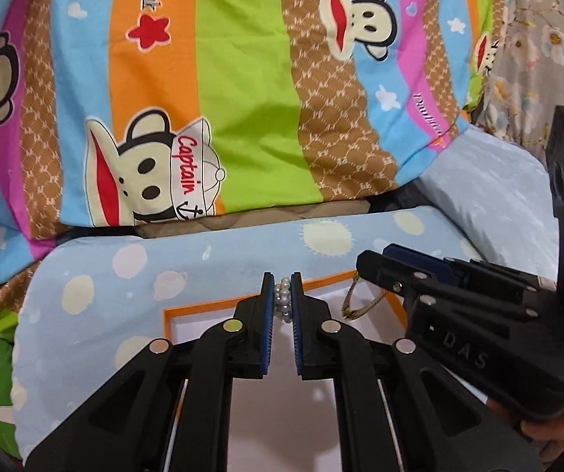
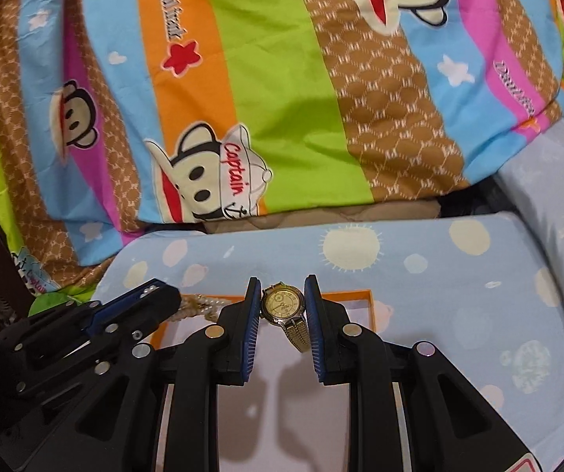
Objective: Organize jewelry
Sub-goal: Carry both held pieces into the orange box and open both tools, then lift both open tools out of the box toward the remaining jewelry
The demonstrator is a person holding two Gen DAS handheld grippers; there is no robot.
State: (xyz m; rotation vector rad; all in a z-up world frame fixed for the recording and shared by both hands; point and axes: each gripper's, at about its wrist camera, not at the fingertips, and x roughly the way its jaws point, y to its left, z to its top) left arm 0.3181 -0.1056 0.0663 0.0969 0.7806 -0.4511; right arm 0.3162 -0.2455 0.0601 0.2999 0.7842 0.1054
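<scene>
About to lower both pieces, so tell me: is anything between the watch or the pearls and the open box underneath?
Nothing visible blocks either. The right gripper holds the watch over the bare white floor of the orange-rimmed box. The left gripper holds the pearls over the same box. A rope loop hangs off to one side.

The white floor of the orange-rimmed box [image 2: 368,299] lies bare beneath both grippers. The striped quilt [image 1: 242,78] rises like a wall behind it. The right gripper [image 1: 376,263] crowds the left gripper's [image 1: 282,295] side, with the box's rope handle [image 1: 354,303] between them.
</scene>
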